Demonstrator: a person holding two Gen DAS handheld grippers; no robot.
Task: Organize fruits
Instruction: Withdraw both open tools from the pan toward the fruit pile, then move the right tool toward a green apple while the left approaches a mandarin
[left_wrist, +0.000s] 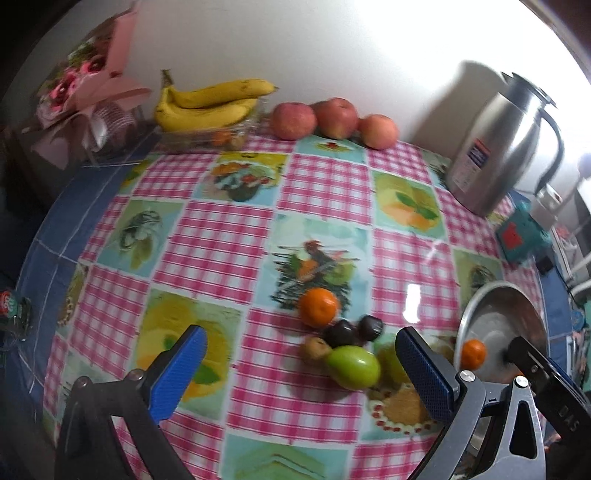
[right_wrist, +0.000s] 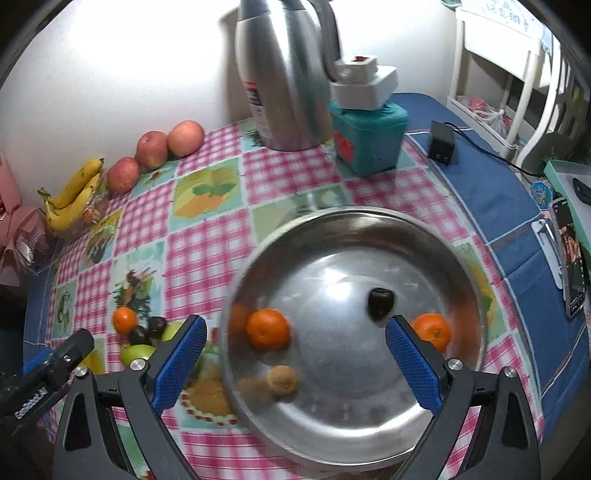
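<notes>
Over the metal plate (right_wrist: 436, 236), right claw (right_wrist: 295, 334) hangs wide, empty.

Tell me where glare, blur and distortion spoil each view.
Left wrist view: the wall is blown out at upper right, glare streaks the tablecloth, the small fruit by the green fruit is smeared, and fisheye bows the table. Right wrist view: white wall glare at upper left, and the steel bowl rim and brown fruit show motion blur.
</notes>
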